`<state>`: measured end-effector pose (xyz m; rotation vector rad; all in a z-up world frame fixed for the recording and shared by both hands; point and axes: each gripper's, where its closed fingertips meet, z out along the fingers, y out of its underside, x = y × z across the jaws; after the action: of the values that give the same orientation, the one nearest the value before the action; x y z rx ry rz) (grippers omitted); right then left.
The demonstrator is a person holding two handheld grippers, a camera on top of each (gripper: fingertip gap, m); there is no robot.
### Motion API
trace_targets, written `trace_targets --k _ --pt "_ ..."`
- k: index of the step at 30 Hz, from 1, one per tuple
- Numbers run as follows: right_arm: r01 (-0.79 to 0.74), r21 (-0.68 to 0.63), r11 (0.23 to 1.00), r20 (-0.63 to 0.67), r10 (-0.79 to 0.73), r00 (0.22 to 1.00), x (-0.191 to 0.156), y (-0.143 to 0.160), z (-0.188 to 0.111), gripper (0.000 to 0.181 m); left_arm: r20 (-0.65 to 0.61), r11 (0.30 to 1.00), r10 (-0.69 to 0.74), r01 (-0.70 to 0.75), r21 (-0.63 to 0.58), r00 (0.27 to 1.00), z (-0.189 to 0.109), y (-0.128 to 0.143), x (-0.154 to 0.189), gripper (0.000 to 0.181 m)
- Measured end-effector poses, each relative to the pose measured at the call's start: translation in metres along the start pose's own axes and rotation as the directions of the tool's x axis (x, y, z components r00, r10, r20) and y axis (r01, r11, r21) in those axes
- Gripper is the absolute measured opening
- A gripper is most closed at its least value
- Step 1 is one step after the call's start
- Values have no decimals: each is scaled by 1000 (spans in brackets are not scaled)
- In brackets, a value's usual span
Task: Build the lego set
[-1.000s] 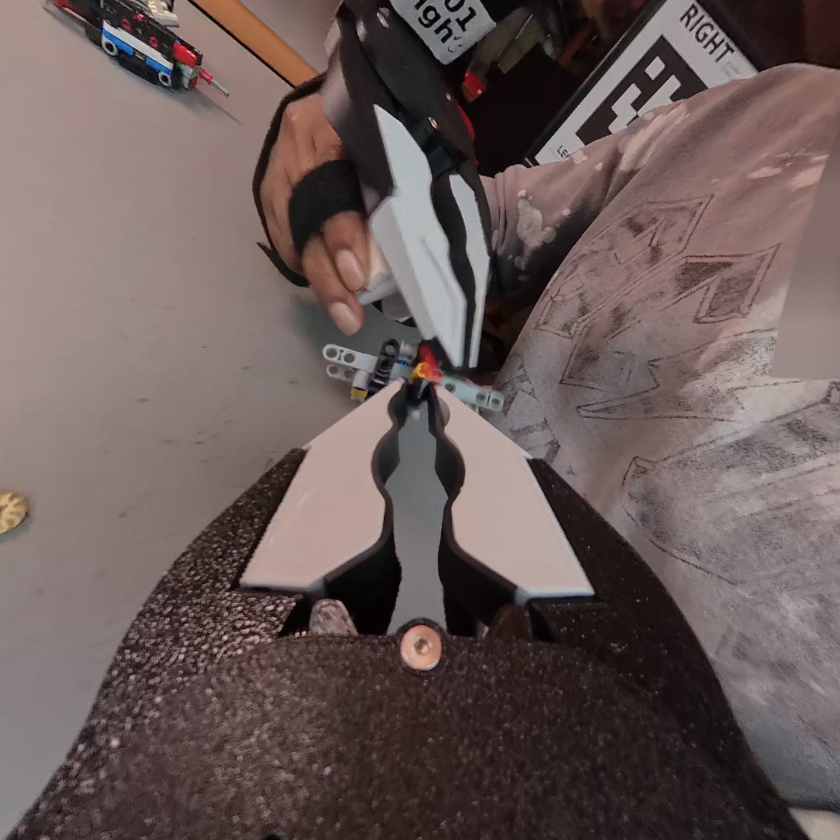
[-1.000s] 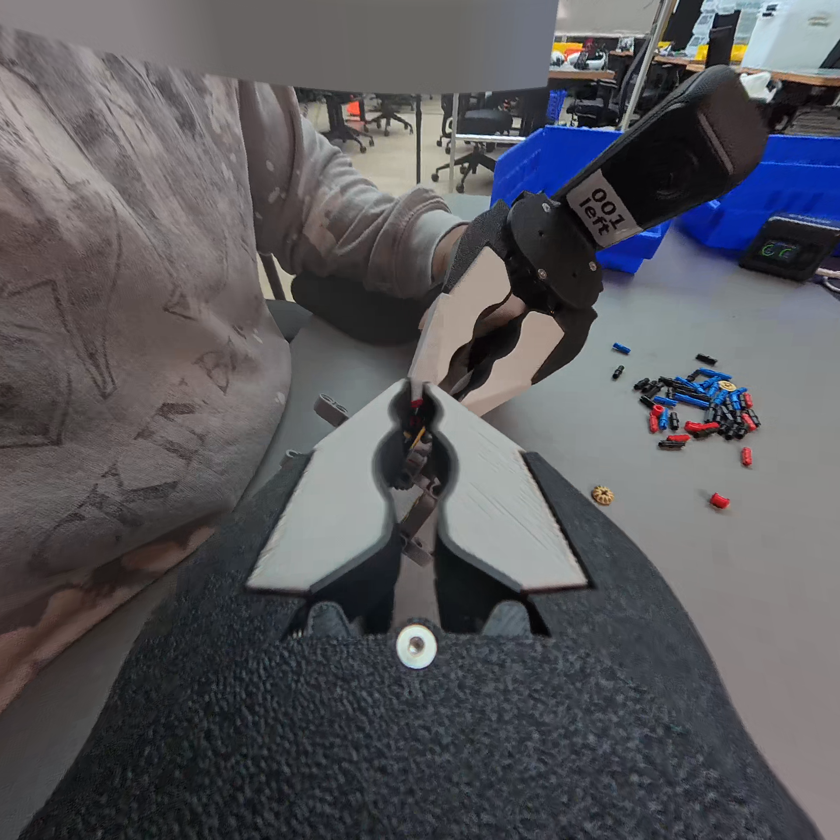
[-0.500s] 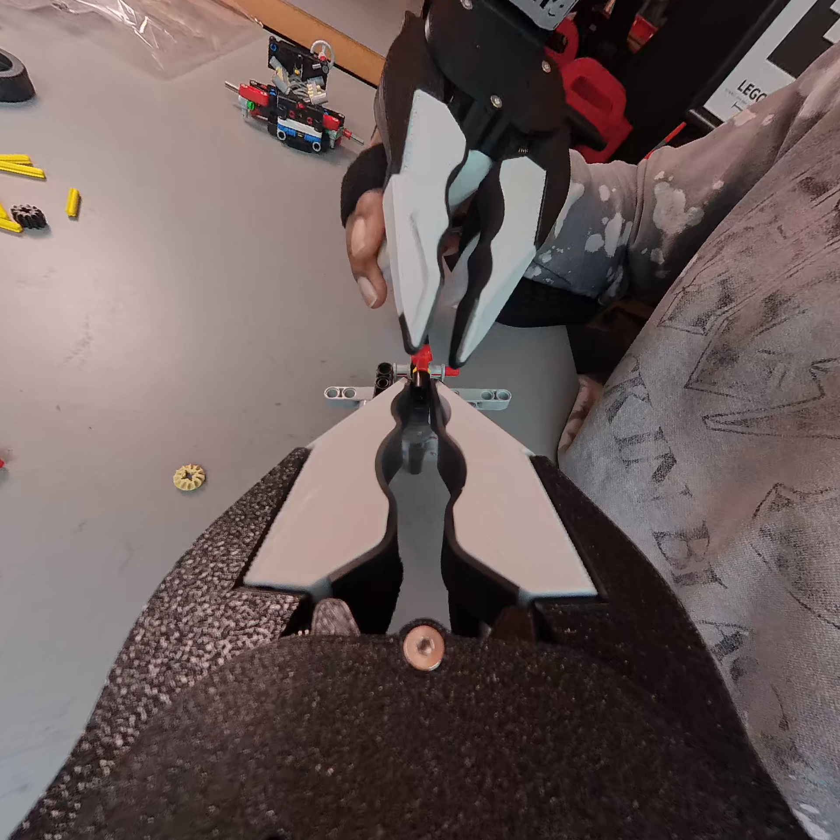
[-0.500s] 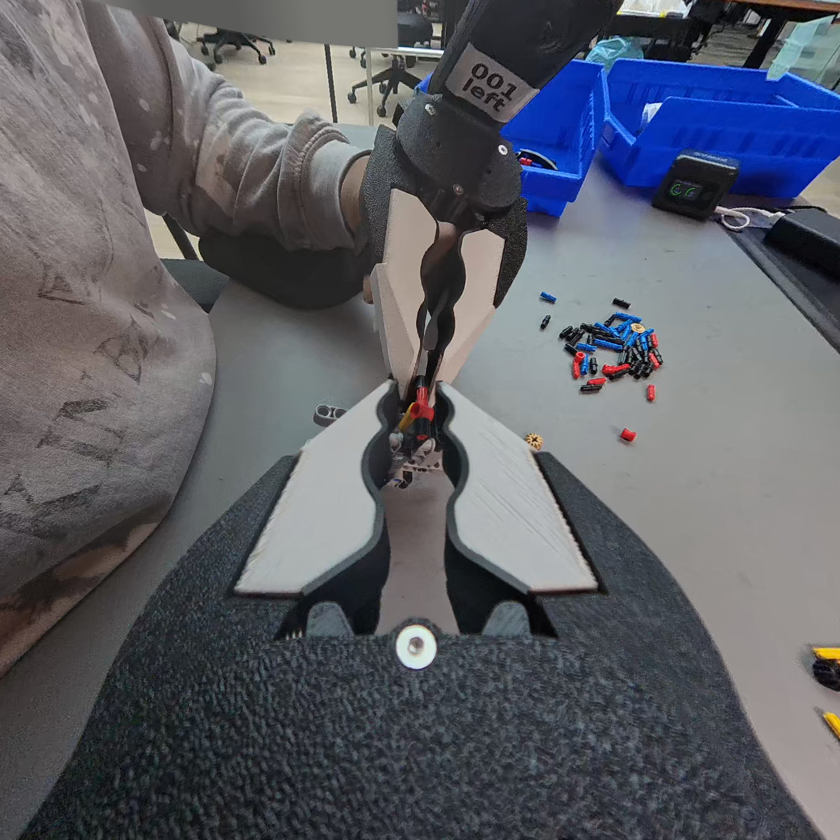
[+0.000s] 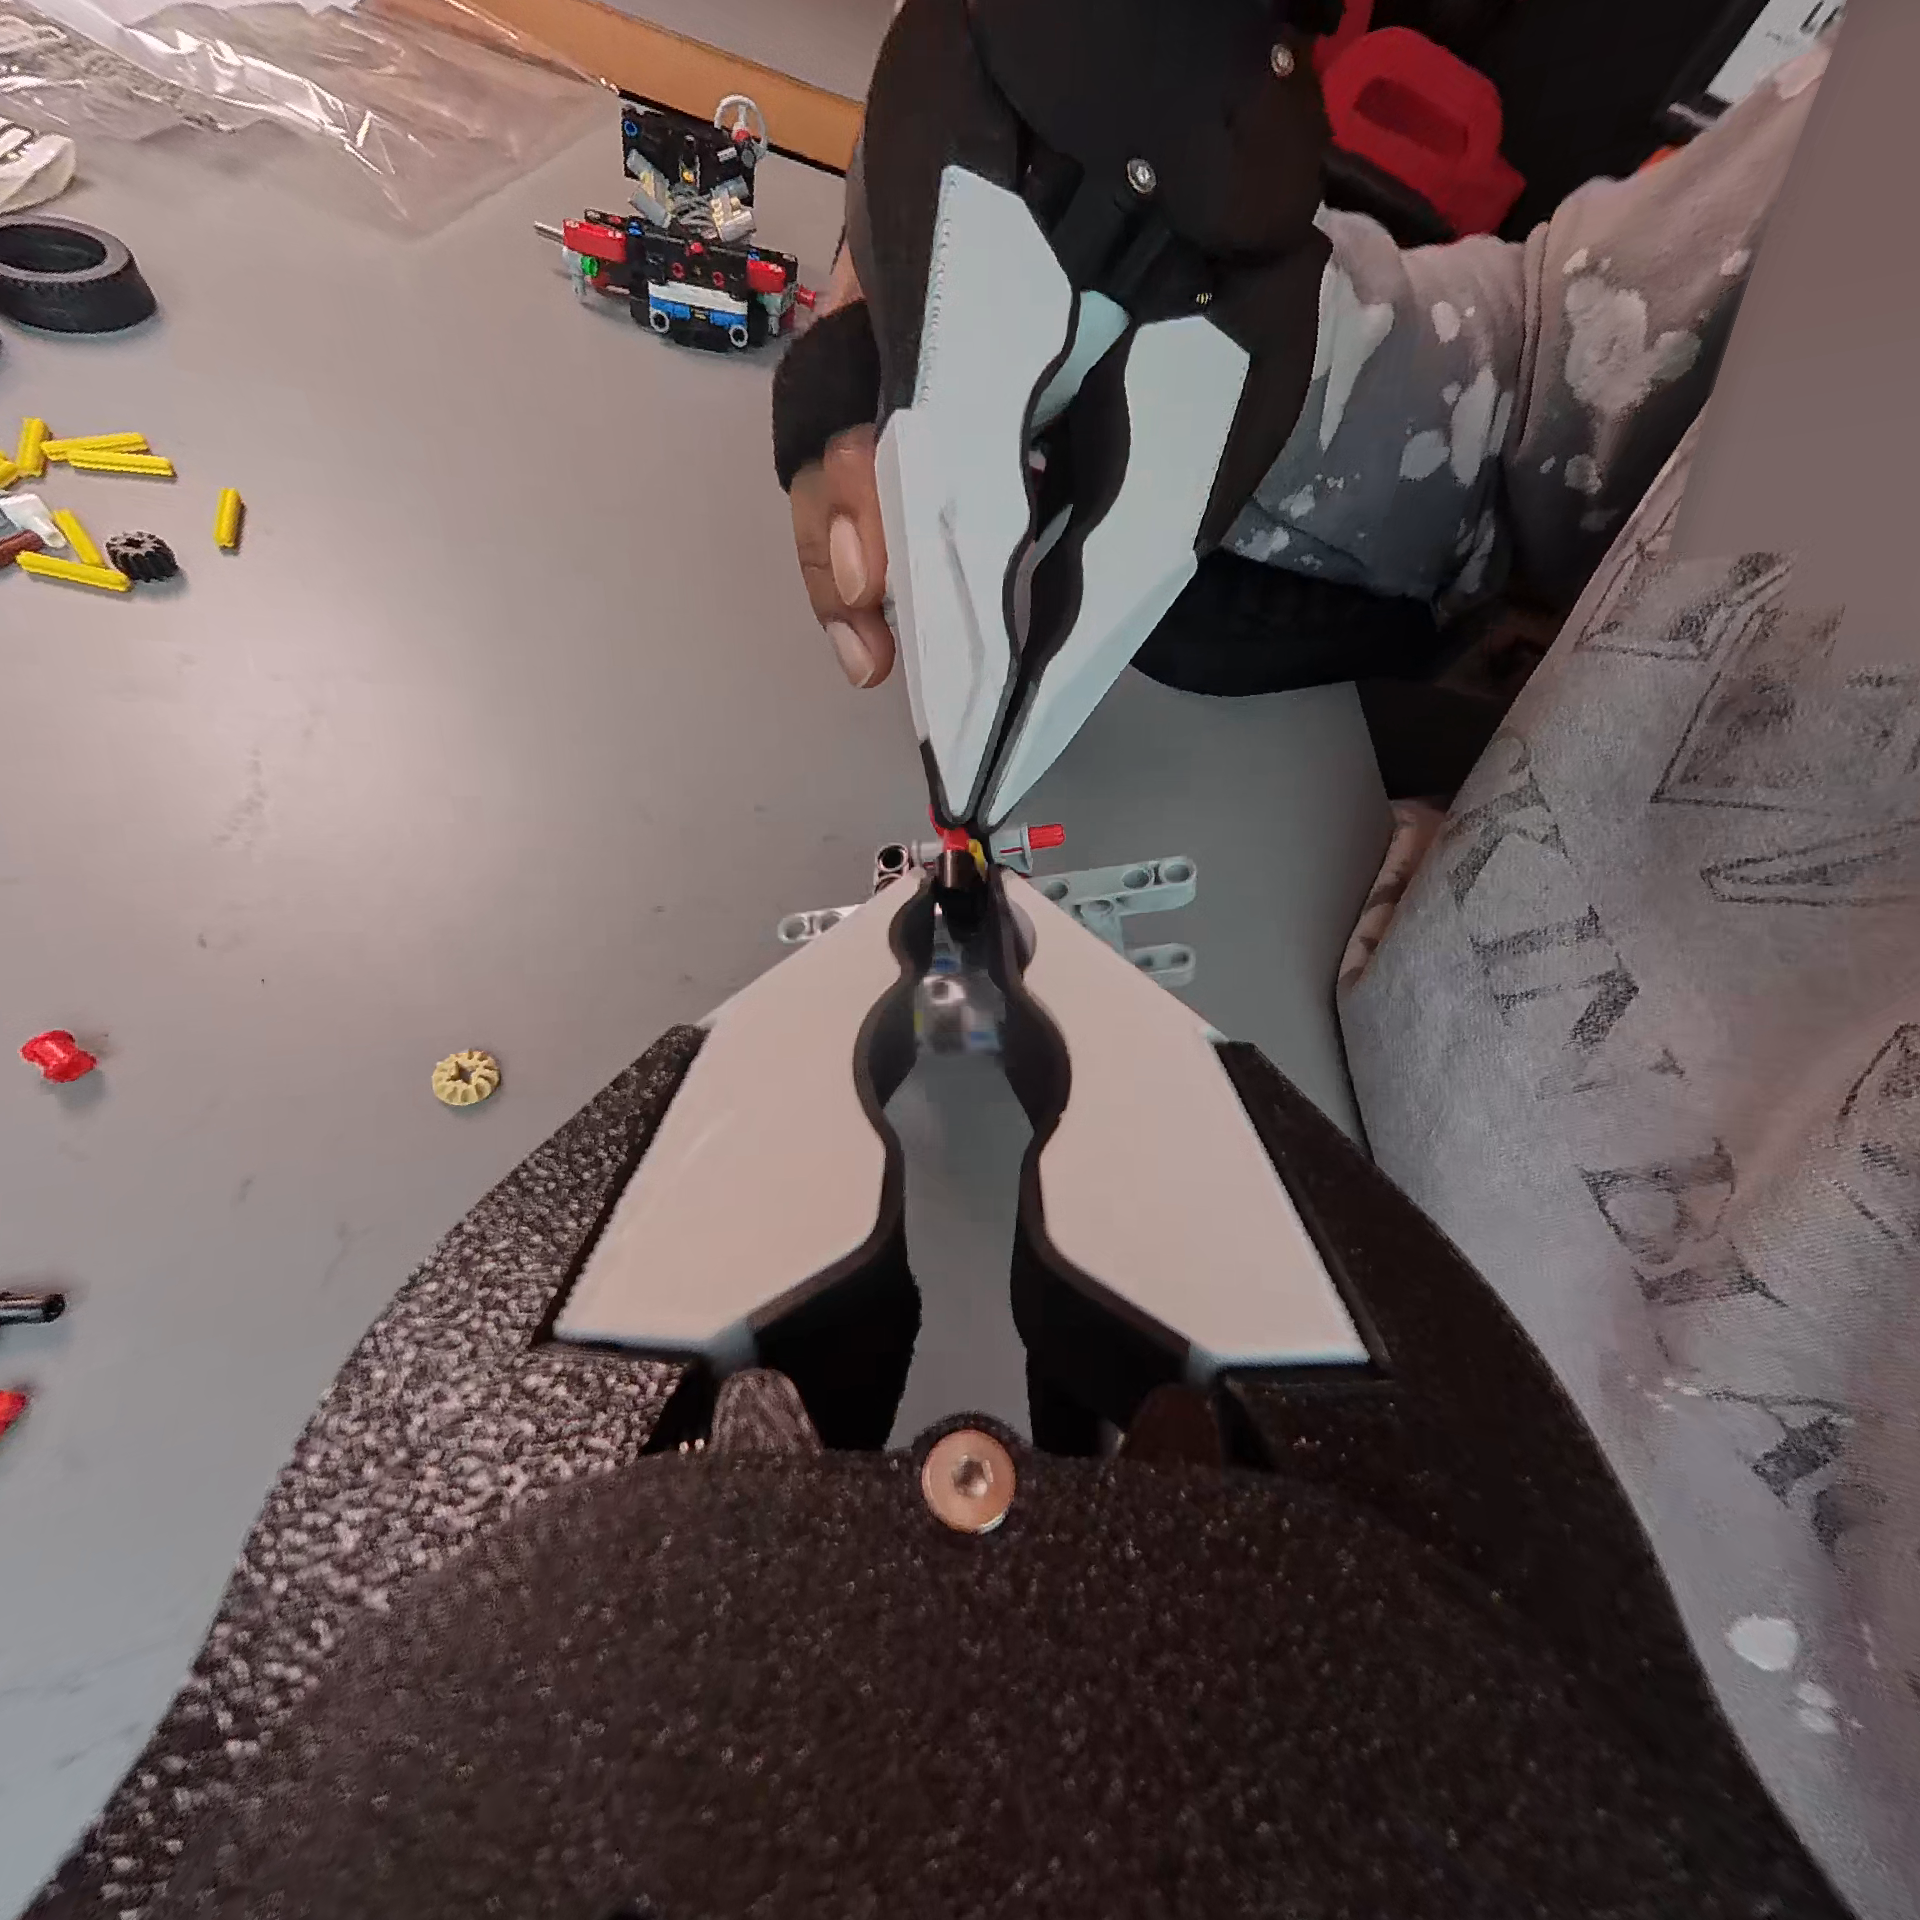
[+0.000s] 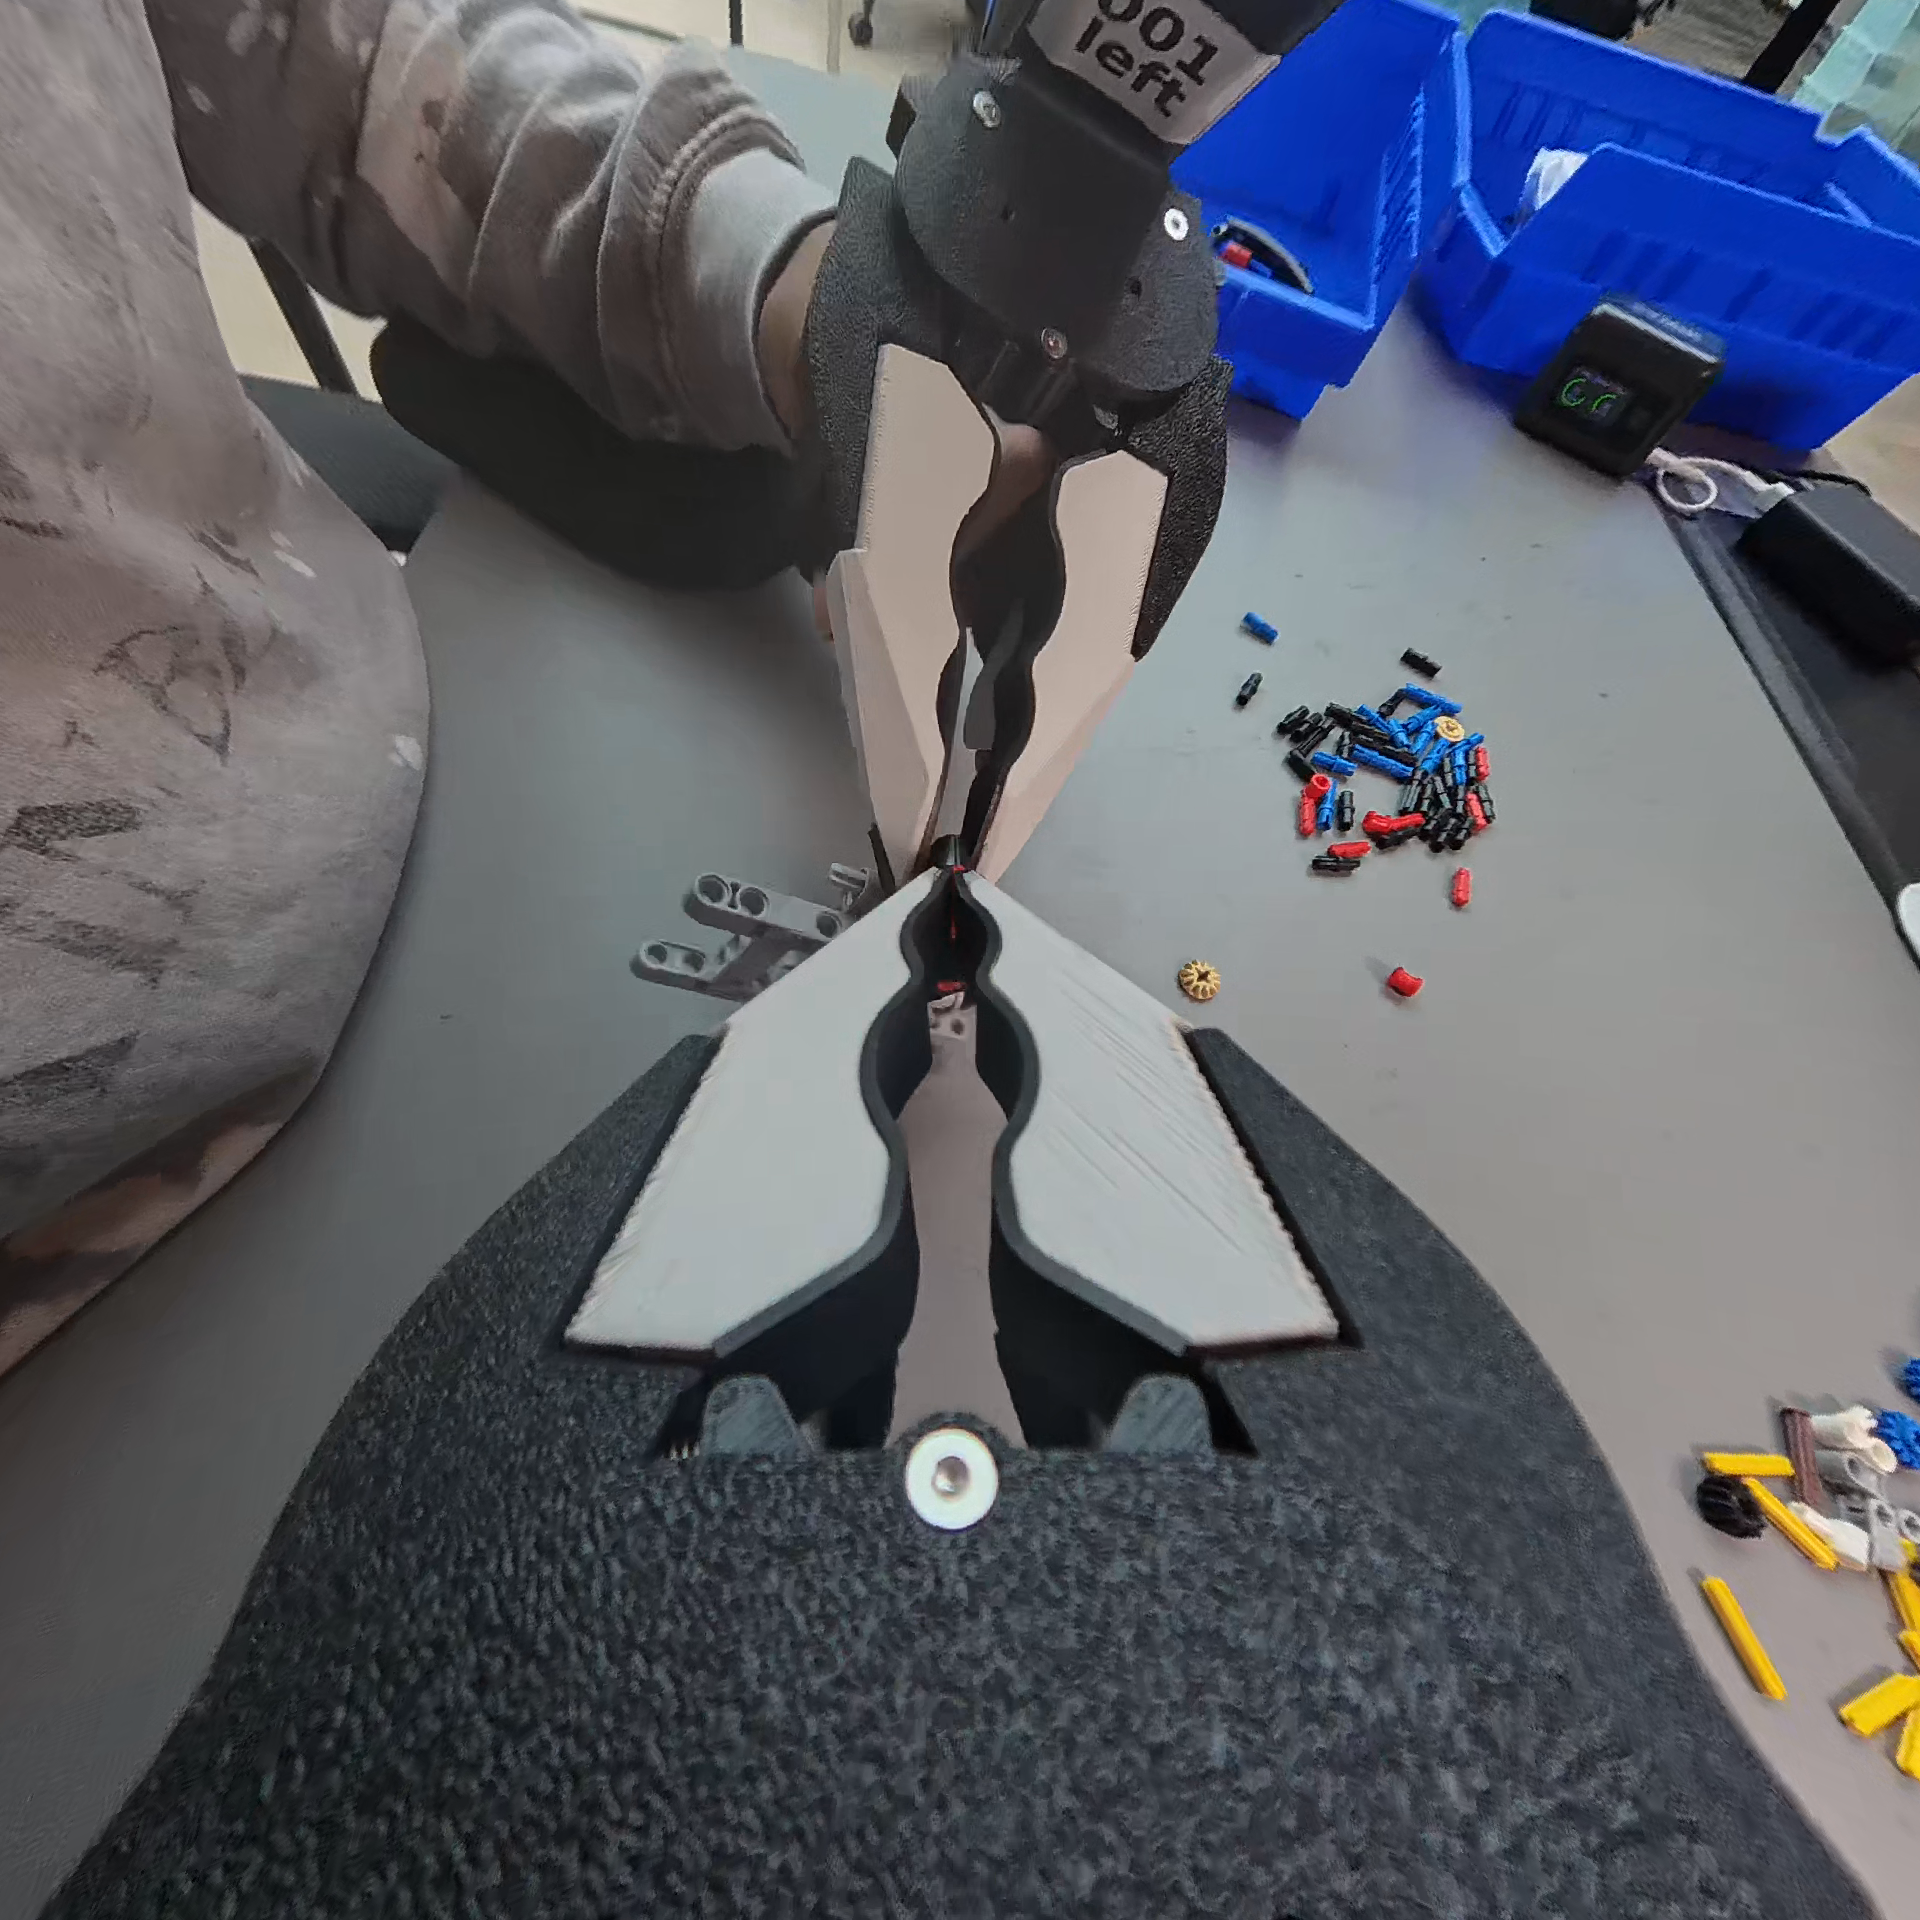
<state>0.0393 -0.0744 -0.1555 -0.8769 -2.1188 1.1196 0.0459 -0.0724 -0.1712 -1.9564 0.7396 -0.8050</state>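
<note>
My left gripper point(image 5: 961, 883) is shut on the black part of a small lego assembly point(image 5: 1127, 883) made of light grey beams with red and yellow bits, and holds it just above the grey table point(image 5: 416, 727). My right gripper point(image 5: 964, 823) comes down from above with its tips closed together, right on a red piece point(image 5: 948, 831) at the top of the assembly. In the right wrist view my right gripper point(image 6: 951, 881) is shut and meets the left gripper point(image 6: 951, 854) tip to tip, with the grey beams point(image 6: 748, 925) sticking out to the left.
A partly built model point(image 5: 686, 260), a black tyre point(image 5: 68, 275), yellow axles point(image 5: 94, 457), a tan gear point(image 5: 465, 1075) and a red bush point(image 5: 57, 1055) lie on the table. A pile of pins point(image 6: 1392, 769) lies before blue bins point(image 6: 1662, 208). The person's body is close by. My two grippers' fingertips are within a few centimetres of each other. Between my left fingertips and the tan gear point(image 5: 465, 1075) there is roughly 11 centimeters. Seen from the right wrist view point(image 6: 1198, 984) as well.
Half a second ago my right gripper's fingers stood open astride the red piece; now they have closed together at it. My left gripper kept its hold on the assembly.
</note>
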Motion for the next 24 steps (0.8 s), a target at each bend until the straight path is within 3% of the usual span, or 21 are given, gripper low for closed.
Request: trace_targets --k 4,10,24 --pt "90 -56 994 -12 -91 996 -5 1 5 0 62 995 97 -97 -5 993 -2 4 4 9" --pt "81 -41 996 45 -80 996 -15 -1 5 0 118 966 257 -253 -49 959 -3 5 12 9" --pt "64 -23 998 113 -61 992 -26 -3 6 0 113 923 383 -374 -93 917 -1 7 25 9"
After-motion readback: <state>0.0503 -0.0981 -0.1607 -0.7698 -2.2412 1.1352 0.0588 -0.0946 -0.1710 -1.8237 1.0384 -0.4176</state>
